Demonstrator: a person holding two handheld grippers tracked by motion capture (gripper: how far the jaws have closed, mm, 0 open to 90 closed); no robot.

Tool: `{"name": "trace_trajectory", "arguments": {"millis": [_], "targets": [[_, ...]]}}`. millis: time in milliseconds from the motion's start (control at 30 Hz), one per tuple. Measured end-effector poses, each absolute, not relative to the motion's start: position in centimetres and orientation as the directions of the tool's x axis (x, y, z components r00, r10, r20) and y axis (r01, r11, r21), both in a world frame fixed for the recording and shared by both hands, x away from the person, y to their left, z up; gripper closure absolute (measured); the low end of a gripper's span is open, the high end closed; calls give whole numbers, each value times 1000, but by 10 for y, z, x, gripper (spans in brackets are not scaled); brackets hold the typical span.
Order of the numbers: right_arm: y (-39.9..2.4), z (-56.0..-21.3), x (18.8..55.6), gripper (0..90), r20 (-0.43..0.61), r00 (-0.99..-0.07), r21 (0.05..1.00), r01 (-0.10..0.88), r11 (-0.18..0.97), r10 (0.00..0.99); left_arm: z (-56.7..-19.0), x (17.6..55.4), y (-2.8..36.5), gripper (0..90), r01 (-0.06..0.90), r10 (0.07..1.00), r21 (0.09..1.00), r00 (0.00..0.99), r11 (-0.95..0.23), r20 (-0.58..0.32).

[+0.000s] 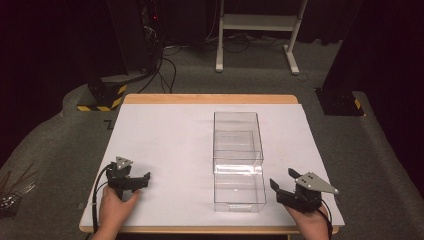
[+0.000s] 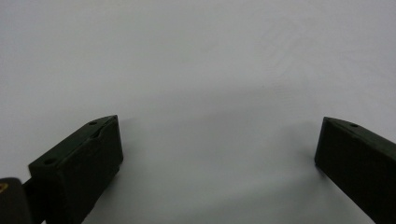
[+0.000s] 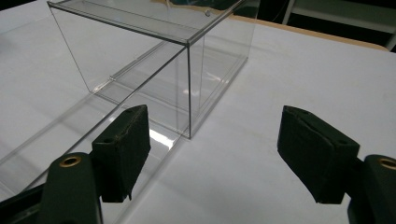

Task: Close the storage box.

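Note:
A clear plastic box [image 1: 238, 137] stands on the white table cover [image 1: 165, 145], right of the middle. A lower clear section [image 1: 239, 192] reaches from it toward the near edge, like a drawer slid out. My left gripper [image 1: 141, 184] rests near the front left, open and empty, well left of the box. In the left gripper view its jaws [image 2: 219, 123] stand wide apart over bare white surface. My right gripper [image 1: 283, 178] sits at the front right, open and empty, just right of the lower section. The right gripper view looks past the open gripper [image 3: 215, 116] at a corner of the box [image 3: 140, 56].
The table's wooden edge [image 1: 210, 98] shows at the far side. On the floor beyond stand a white frame [image 1: 260, 30], a black and yellow striped base [image 1: 102, 97] at the left and a black base [image 1: 340, 102] at the right. Cables [image 1: 165, 70] lie on the carpet.

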State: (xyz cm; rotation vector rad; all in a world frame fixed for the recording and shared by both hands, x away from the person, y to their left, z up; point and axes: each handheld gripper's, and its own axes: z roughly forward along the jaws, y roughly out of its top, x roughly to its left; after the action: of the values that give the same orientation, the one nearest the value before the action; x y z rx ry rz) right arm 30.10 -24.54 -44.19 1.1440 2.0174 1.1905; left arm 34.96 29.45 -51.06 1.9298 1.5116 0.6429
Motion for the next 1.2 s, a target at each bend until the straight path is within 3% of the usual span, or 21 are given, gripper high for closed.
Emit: {"name": "trace_trajectory", "arguments": {"millis": [1200], "targets": [[-225,-427,267,252,30,-599,902,361,237,800,-511,349,295,13,682,972,710,236,-176,14]]}}
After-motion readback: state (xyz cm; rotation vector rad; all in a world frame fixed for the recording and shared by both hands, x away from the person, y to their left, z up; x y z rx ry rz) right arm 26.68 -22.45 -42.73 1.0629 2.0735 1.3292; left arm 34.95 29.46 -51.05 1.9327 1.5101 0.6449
